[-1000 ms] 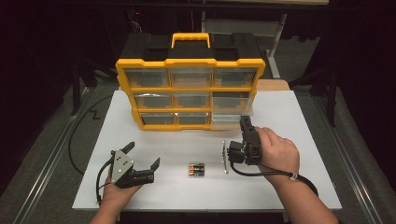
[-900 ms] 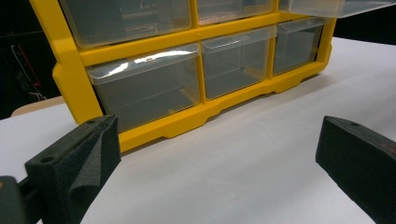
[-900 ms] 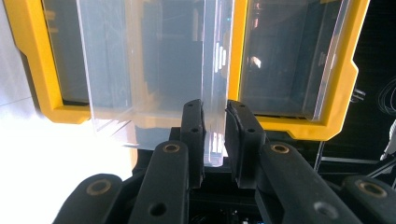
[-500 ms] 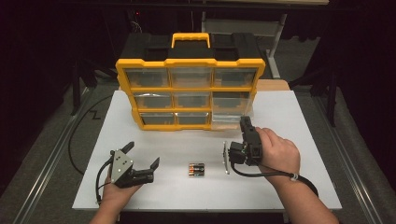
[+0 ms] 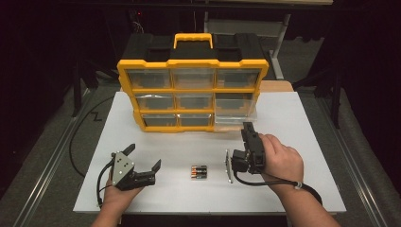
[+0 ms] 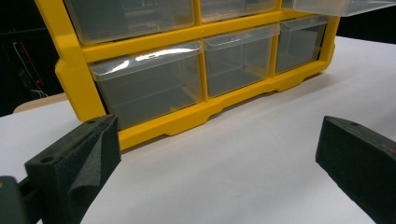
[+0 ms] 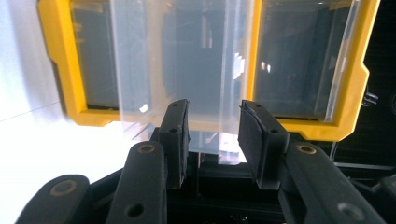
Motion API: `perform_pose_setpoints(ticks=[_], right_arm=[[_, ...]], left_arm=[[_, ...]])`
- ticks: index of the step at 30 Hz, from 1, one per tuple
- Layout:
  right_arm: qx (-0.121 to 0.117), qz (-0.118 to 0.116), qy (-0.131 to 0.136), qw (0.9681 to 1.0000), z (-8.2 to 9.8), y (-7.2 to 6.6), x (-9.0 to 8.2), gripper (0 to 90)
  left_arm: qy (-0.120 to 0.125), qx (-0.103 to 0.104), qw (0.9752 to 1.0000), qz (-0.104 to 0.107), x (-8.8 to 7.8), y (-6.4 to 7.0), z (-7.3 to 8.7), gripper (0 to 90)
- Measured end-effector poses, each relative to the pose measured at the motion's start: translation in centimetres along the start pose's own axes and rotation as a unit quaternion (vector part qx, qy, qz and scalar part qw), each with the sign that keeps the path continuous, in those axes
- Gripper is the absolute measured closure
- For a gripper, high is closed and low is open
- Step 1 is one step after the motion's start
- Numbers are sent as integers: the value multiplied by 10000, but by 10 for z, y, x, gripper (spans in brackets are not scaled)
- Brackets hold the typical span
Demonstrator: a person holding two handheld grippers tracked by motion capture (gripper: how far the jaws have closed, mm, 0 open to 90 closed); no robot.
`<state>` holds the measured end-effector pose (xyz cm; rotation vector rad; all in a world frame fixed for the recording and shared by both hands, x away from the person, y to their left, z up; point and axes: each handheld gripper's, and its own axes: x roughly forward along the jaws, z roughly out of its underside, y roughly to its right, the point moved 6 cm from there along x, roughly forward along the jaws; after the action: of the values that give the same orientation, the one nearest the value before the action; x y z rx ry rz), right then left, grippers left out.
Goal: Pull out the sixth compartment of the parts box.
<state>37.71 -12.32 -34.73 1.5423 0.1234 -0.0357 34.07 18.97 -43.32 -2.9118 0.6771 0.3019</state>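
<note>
Two grippers work in front of the yellow organiser [image 5: 193, 87], which stands upright at the back of the white worktop [image 5: 293, 123] with a black top and a yellow carry handle.

Against the earlier frames little has shifted: both hands sit where they were, the batteries lie in the same spot, and the lower-right drawer was already out. The one change is at the right gripper [image 5: 245, 128], whose jaws have just been opening. In the right gripper view its pads [image 7: 173, 135] now stand a moderate gap apart, and the front edge of the clear drawer [image 7: 187, 70] lies between them, but I cannot tell whether the pads still press on it.

The left gripper [image 5: 142, 158] rests on the worktop in front of the organiser's left end, jaws spread wide with nothing between them; in the left gripper view the two black pads [image 6: 74, 158] frame bare white surface.

That organiser holds nine clear drawers in three rows. The pulled-out drawer [image 5: 235, 118] juts from the bottom row at the organiser's right end, just ahead of the right gripper's tips. The bottom-row drawers seen from the left gripper view look empty; the contents of the rest cannot be made out.

A small cluster of batteries [image 5: 199, 171] lies on the worktop in front of the organiser's middle, between the two grippers and apart from both.
</note>
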Motion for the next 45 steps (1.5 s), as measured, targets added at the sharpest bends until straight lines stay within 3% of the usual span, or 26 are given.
perform_pose_setpoints(ticks=[5, 6, 7, 8, 28, 35, 45], right_arm=[[78, -44, 18, 10000, 3, -11, -4, 629], [-5, -32, 51, 10000, 3, -12, -5, 627], [105, -79, -2, 9999, 4, -16, -6, 621], [-42, -73, 52, 10000, 4, -21, -6, 608], [-53, -507, -80, 9987, 19, -94, 0, 574], [219, -425, -113, 9988, 28, -92, -1, 558], [44, -780, -154, 9968, 29, -112, 3, 515]], left_arm=[[-20, -1, 10000, -3, 1, 0, 1, 9], [-28, 5, 10000, -7, 1, 0, 1, 9], [-31, 5, 10000, -12, 1, 0, 1, 9], [-27, 1, 10000, -19, 1, 0, 1, 9], [80, -22, 9999, 74, 1, 2, -1, 9], [2, -2, 10000, 77, 4, 3, 1, 9], [15, -42, 10000, 48, 3, 2, 1, 10]])
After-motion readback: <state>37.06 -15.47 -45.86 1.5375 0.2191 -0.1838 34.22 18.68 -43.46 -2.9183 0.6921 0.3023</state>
